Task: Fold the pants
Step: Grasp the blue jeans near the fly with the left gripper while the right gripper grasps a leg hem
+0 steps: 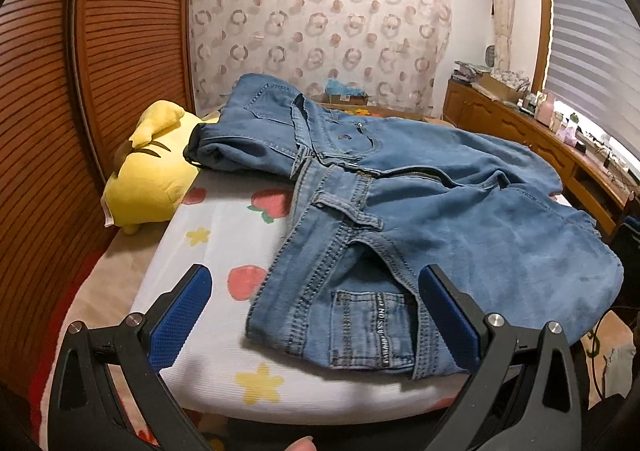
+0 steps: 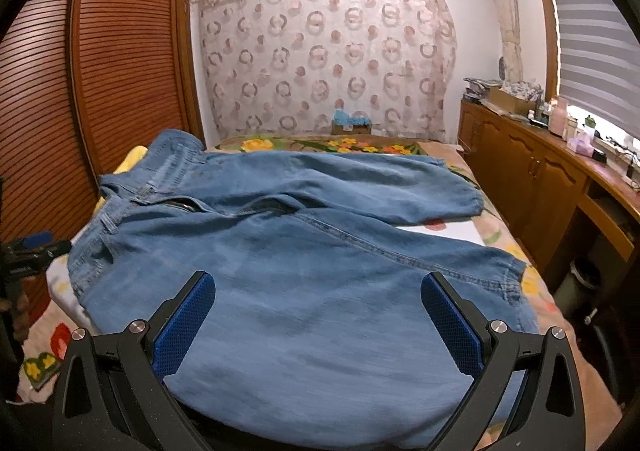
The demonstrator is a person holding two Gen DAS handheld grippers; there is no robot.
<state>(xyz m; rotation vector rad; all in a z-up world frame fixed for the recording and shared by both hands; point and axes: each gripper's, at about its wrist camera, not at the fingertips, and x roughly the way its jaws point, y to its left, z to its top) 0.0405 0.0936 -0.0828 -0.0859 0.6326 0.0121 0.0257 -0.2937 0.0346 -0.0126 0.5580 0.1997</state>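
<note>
Blue denim pants [image 1: 420,219] lie spread on a white board with strawberry and star prints [image 1: 224,219] on the bed. The waistband is at the left, the legs run to the right. My left gripper [image 1: 316,315] is open, just above the near waist corner with its back pocket [image 1: 368,327]. In the right wrist view the pants [image 2: 320,251] fill the middle, both legs lying side by side. My right gripper [image 2: 320,319] is open over the near leg. The left gripper also shows in the right wrist view [image 2: 32,251] at the left edge.
A yellow plush toy [image 1: 152,171] lies at the board's far left, touching the waistband. A louvred wooden wardrobe [image 1: 80,91] stands at the left. A wooden cabinet with clutter [image 2: 560,171] runs along the right. A floral bedspread [image 2: 340,145] lies beyond the pants.
</note>
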